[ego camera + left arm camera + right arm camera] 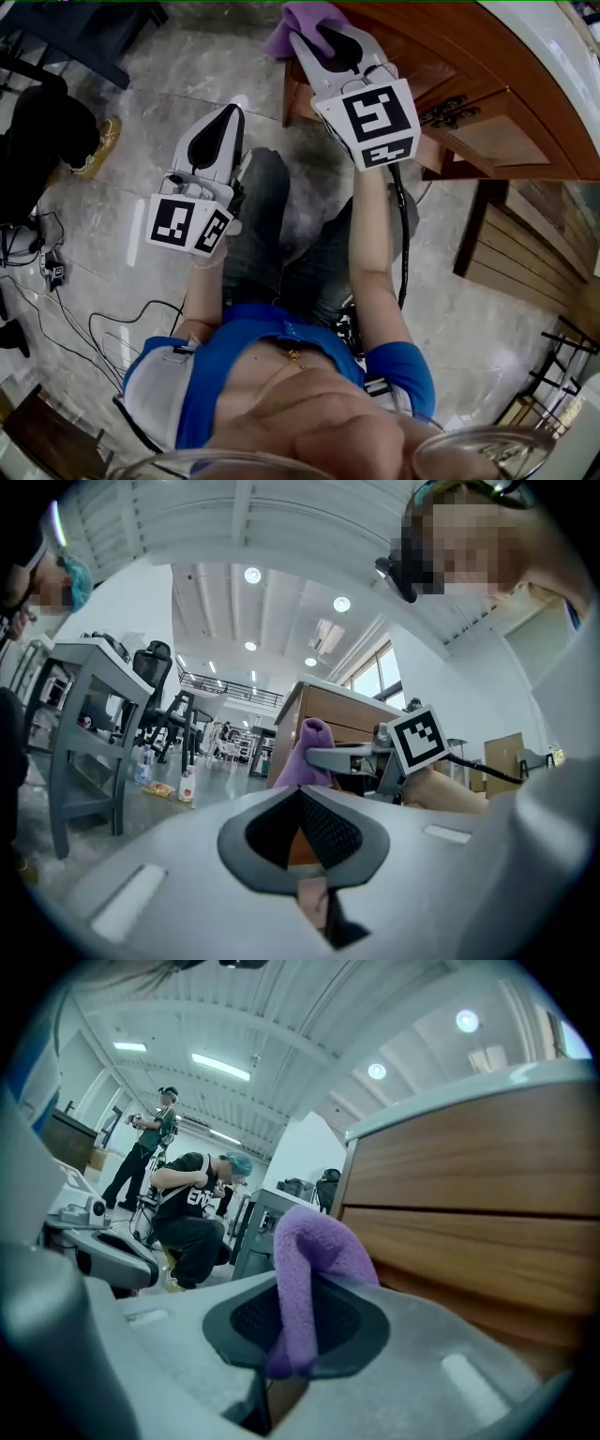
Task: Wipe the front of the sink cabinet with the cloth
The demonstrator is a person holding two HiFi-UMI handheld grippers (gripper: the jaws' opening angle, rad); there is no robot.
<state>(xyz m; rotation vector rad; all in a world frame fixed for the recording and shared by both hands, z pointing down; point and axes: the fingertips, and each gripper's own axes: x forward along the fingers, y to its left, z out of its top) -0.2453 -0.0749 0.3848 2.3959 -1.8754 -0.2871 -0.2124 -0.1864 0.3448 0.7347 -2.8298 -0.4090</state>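
"What was the floor like?"

"It was a glossy floor (178, 75) of grey stone tiles with pale veins."

"What stood on it?"

"The wooden sink cabinet (487, 84) stood on it at the upper right of the head view. Beside the cabinet was a slatted wooden panel (525, 253). I could not tell if it lay flat or leaned. Loose black cables (103, 319) lay at the left."

"Anything more?"

"In the left gripper view a grey table (94, 733) stood on the floor. Near its legs were a small bottle (187, 785) and a yellow packet (161, 789)."
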